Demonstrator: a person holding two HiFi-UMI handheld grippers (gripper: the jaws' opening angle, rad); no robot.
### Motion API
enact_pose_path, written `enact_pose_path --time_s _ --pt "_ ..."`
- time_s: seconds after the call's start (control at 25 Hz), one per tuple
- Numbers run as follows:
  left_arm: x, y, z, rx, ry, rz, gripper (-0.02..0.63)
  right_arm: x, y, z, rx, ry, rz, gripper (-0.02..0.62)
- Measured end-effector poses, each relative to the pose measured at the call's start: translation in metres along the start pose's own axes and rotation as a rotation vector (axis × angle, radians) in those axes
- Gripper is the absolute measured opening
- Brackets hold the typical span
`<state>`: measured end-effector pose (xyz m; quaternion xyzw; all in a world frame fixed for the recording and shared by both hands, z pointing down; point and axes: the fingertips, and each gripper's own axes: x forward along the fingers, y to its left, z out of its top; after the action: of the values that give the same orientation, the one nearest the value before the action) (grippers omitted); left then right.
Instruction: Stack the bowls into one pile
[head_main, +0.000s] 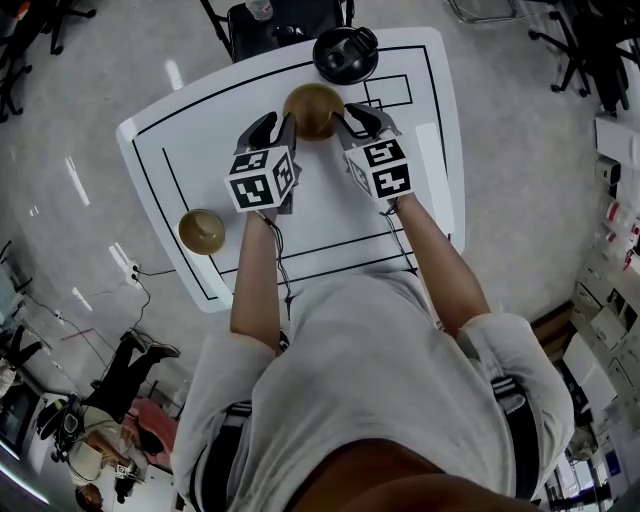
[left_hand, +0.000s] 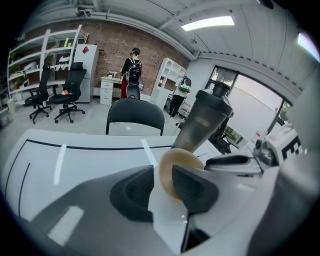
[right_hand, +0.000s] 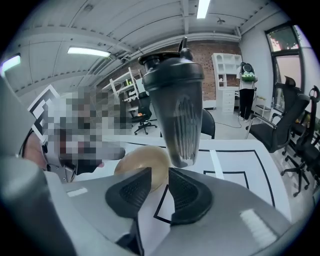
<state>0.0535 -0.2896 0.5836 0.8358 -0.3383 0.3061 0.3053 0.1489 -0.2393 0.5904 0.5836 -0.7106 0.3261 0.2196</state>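
A golden-brown bowl (head_main: 313, 110) sits at the far middle of the white table (head_main: 200, 160), with a gripper on each side of it. My left gripper (head_main: 272, 125) is at its left edge. In the left gripper view the bowl's rim (left_hand: 167, 167) shows in the gap of the left gripper (left_hand: 162, 173), and the pads do not visibly press it. My right gripper (head_main: 362, 116) is at the bowl's right. In the right gripper view its jaws (right_hand: 159, 175) stand slightly apart over bare table, with the bowl (right_hand: 142, 162) behind the left finger. A second brown bowl (head_main: 201, 231) rests alone near the table's left edge.
A dark shaker bottle (head_main: 345, 55) stands just beyond the bowl, close to both grippers (left_hand: 205, 120) (right_hand: 175, 100). Black lines mark boxes on the table. A black office chair (head_main: 285, 20) stands behind the table's far edge. People and shelves are far off in the room.
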Motion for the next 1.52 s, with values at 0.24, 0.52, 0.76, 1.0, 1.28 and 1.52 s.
enact_pose_path --time_s 0.24,0.52,0.76,1.0,1.28,1.52 --pt "0.008 0.002 -0.008 -0.01 0.032 -0.015 0.115 0.004 -0.001 0.0 0.01 0.007 -0.007 0.112" --pt "0.016 -0.002 -0.023 0.088 0.118 0.001 0.095 0.011 -0.001 -0.005 0.014 0.021 -0.001 0.092" --pt "0.01 -0.005 -0.025 0.066 0.114 0.013 0.087 0.008 0.0 -0.002 0.004 0.012 -0.012 0.065" --pt "-0.003 -0.004 -0.019 0.056 0.086 0.027 0.087 0.002 0.008 0.002 -0.009 0.003 -0.016 0.048" --pt "-0.029 0.002 -0.014 0.044 0.044 0.055 0.087 -0.006 0.029 0.01 -0.022 -0.025 0.001 0.048" --pt "-0.051 0.012 -0.019 0.031 0.02 0.084 0.087 -0.012 0.053 0.014 -0.056 -0.037 0.023 0.049"
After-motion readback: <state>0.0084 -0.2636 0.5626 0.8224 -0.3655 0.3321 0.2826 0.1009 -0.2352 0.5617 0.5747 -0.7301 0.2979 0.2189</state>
